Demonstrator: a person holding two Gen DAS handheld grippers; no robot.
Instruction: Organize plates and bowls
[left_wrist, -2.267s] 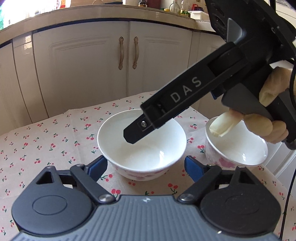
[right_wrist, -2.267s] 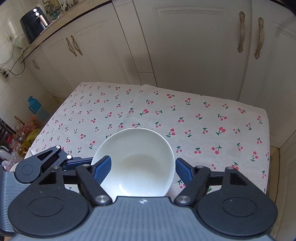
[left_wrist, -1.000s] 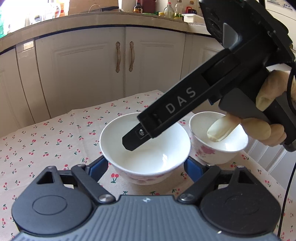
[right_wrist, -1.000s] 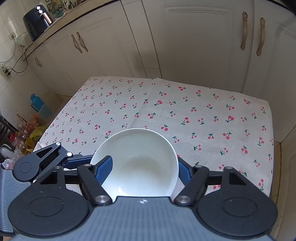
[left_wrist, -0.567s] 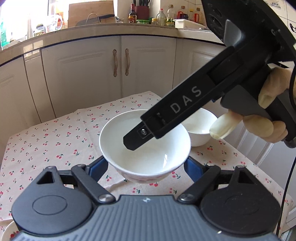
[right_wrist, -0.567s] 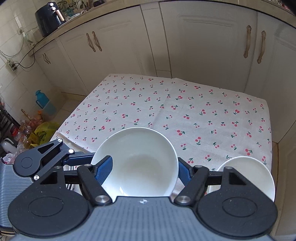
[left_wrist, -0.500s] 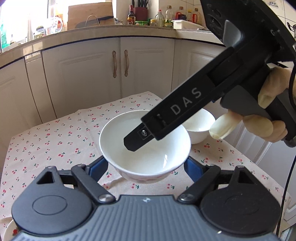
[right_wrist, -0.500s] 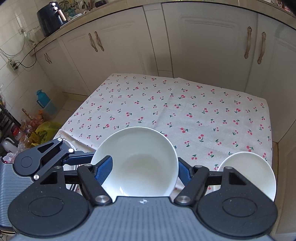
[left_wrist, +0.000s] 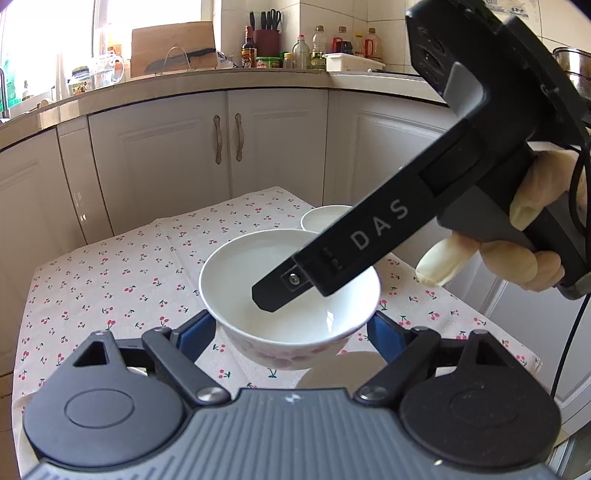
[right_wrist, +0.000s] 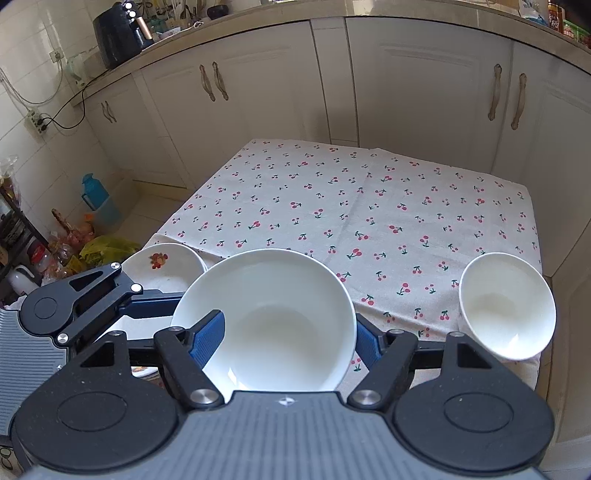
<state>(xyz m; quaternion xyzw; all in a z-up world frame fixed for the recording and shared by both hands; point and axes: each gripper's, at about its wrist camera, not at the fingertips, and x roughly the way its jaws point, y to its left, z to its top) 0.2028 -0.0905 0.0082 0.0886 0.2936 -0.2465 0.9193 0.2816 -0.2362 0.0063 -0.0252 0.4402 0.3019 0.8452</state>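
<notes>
The left wrist view looks forward and slightly down along its own fingers, close over a white bowl (left_wrist: 290, 295), toward the corner cabinets and a countertop (left_wrist: 184, 83) of bottles. The right wrist view tilts more steeply down from above the cherry-print tablecloth (right_wrist: 369, 206), facing the cabinets (right_wrist: 406, 85) beyond the table. Both share that bowl (right_wrist: 266, 321), the cloth (left_wrist: 110, 273) and the small bowl (right_wrist: 506, 306) at the table's right edge (left_wrist: 325, 218).

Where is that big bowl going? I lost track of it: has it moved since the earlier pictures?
Yes. The big bowl, gripped by both grippers, has come toward the camera side of the cherry tablecloth, away from the small bowl near the cabinets.
</notes>
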